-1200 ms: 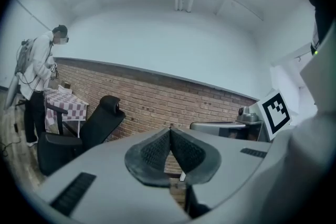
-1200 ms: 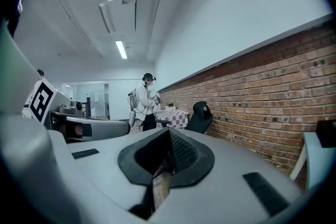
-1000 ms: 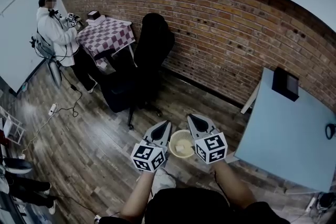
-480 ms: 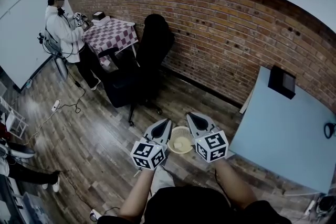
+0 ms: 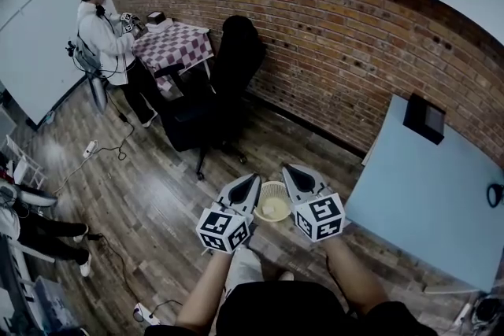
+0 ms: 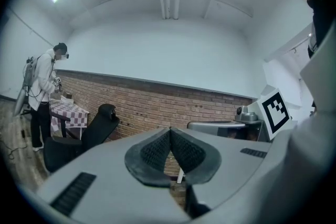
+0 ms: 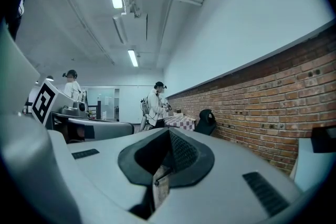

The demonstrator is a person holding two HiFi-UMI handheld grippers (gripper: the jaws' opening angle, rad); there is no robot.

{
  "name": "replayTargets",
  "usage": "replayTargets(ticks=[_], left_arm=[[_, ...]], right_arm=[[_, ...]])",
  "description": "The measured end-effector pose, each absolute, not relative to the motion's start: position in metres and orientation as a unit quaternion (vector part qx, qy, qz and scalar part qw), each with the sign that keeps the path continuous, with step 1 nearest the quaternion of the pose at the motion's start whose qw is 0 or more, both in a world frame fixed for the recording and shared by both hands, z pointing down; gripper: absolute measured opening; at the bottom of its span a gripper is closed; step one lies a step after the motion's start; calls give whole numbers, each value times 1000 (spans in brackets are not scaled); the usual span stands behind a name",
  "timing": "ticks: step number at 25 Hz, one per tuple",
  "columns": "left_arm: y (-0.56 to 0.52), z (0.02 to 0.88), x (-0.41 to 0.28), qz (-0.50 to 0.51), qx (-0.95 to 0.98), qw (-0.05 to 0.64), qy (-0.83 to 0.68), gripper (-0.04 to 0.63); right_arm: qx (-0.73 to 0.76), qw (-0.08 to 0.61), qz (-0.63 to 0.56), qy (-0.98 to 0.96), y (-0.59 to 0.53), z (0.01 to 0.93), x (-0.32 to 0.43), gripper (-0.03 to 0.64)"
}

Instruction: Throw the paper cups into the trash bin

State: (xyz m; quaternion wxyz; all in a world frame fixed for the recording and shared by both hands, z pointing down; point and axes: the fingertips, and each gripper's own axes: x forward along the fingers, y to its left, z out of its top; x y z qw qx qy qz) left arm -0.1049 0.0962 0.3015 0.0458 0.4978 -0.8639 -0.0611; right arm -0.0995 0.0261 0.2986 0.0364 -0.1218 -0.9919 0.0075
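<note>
Head view first: I am looking down at the dark wooden plank floor (image 5: 150, 201), where the small round pale-yellow woven trash bin (image 5: 272, 185) is standing just in front of me. The left gripper (image 5: 250, 183) and the right gripper (image 5: 289, 171) are hovering on each side of its rim, very near it, and I cannot tell if they are touching it. Inside the bin something pale (image 5: 276, 210) is lying. I am judging it to be paper cups, but it is too small to be sure. I am not finding any other cup in this view, only the light blue table (image 5: 425, 201) at my right.

Left gripper view: the ribbed black pads (image 6: 155, 153) are meeting along one line, and nothing is sitting between them. The claw is pointing level towards the red brick wall (image 6: 142, 107).

Right gripper view: the pads (image 7: 181, 152) are also pressed together and are holding no cup.

So I am judging that both claws are empty, and either the throwing is finished or a next cup is needed. To do it well, I am planning to check the bin's content first. Then I am opening the jaws before reaching any cup, pinching its wall only lightly so the paper is not getting crushed. I am letting it go only when it is hanging directly over the opening.
</note>
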Motion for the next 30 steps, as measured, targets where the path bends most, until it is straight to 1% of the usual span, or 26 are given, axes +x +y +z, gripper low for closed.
replayTargets(ticks=[9,21,30], left_arm=[[108,287,-96,-62,489,29,-870,9],[131,277,-105,-71,490,17,-869,9],[175,270,-104,-74,510,17,-857,9]], right_arm=[[-134,33,4,-990,39,290,-91,4],[-122,20,4,-992,62,276,-96,5],[-102,23,7,-994,106,274,-91,4]])
